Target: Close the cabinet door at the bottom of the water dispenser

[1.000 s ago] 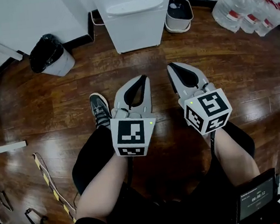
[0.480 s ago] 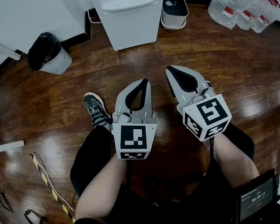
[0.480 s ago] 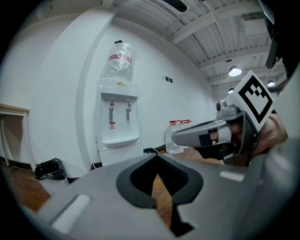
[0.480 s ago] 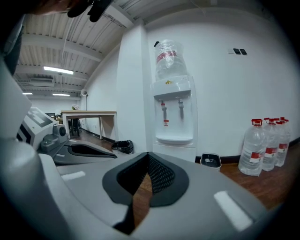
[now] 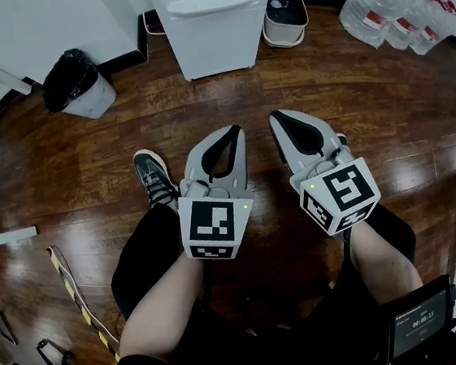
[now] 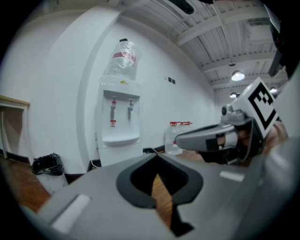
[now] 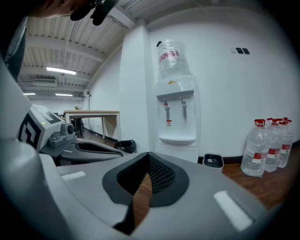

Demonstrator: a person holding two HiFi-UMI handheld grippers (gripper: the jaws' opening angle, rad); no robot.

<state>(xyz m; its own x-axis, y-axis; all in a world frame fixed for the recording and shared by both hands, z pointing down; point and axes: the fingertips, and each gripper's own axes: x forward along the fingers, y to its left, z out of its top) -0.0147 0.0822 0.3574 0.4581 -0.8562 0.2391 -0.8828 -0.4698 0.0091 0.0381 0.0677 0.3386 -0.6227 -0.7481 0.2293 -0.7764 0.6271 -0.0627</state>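
The white water dispenser (image 5: 208, 24) stands against the far wall with a bottle on top (image 7: 169, 58). Its lower cabinet front (image 5: 217, 52) looks like a flat white face, with no door standing out from it. My left gripper (image 5: 234, 129) and right gripper (image 5: 274, 117) hover side by side over the wooden floor, well short of the dispenser. Both point toward it. Each is shut with nothing between its jaws. In the left gripper view the dispenser (image 6: 119, 122) rises above the shut left gripper (image 6: 156, 154). The right gripper view shows the dispenser (image 7: 178, 117) above the shut right gripper (image 7: 148, 153).
A bin with a black bag (image 5: 78, 84) sits left of the dispenser and a small white bin (image 5: 285, 20) right of it. Several water bottles (image 5: 396, 7) lie at the far right. The person's shoe (image 5: 154, 176) is left of my left gripper. Striped tape (image 5: 73, 293) crosses the floor.
The shoe has shifted slightly left, and the dispenser sits a little higher in the head view. Both grippers stay shut and side by side.
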